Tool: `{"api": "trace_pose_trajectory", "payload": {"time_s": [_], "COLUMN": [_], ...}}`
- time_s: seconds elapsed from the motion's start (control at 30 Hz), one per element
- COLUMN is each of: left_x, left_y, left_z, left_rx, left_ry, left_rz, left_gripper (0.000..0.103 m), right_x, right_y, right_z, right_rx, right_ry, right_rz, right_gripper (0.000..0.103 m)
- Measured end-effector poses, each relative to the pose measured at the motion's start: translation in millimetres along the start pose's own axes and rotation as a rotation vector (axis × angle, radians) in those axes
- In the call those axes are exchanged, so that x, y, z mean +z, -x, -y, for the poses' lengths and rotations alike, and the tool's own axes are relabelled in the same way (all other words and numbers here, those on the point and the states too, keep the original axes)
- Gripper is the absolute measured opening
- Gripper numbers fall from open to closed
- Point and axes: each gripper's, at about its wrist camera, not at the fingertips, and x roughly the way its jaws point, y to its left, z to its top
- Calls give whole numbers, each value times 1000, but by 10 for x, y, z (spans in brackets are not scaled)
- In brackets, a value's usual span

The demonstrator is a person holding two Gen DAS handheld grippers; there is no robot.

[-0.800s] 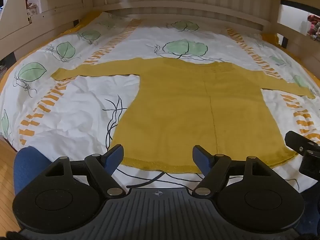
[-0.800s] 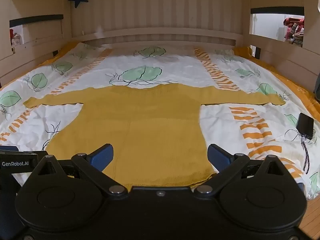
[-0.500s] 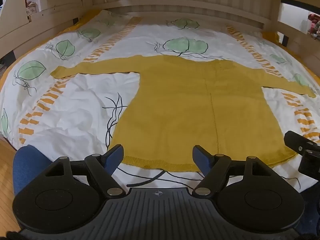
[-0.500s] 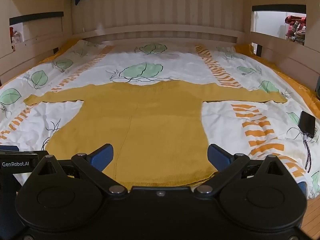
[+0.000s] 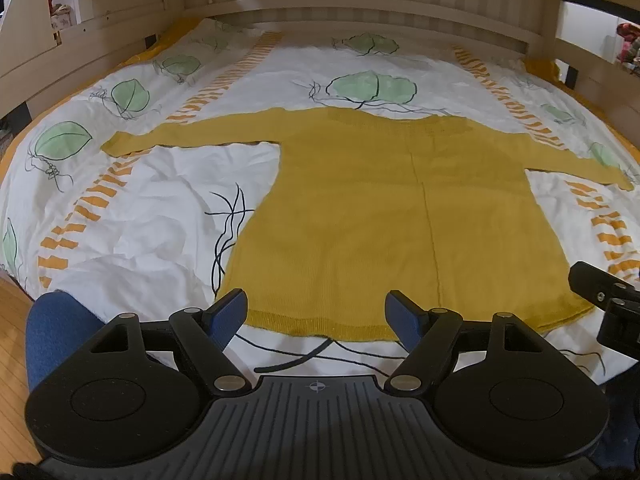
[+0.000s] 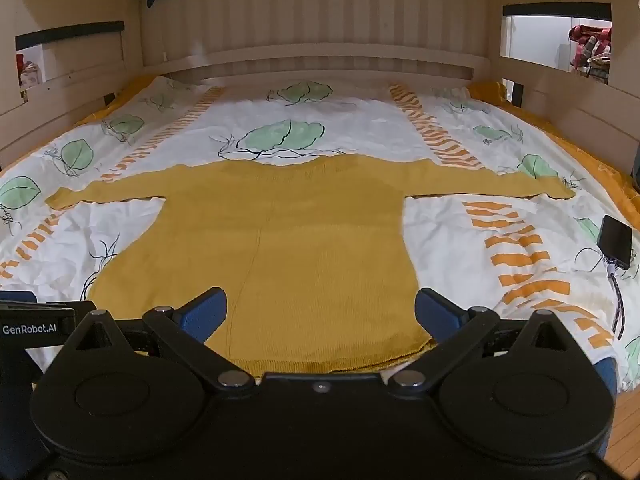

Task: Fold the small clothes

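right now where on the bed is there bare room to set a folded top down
Bare quilt lies between the yellow sweater body and the bed's left edge, below its left sleeve. Another patch lies past the neckline toward the headboard. The right side is tighter: a black device lies there.

Only one text is showing: white letters reading "GenRobot.AI" are sitting on a black bar (image 6: 38,328) of the left gripper (image 6: 24,344), just left of the right gripper's left blue finger (image 6: 204,314).
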Motion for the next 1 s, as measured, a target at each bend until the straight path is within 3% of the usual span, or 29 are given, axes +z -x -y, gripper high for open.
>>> {"api": "trace_pose_trajectory", "payload": {"time_s": [1.0], "left_x": [-29], "left_y": [-98], "left_z": [8], "left_rx": [4], "left_ry": [0], "left_rz": [-35], "left_gripper": [75], "right_x": [-30], "right_y": [-100], "right_z": [-19], "right_rx": [4], "right_ry": [-6], "right_rz": [-37], "right_gripper": [100]}}
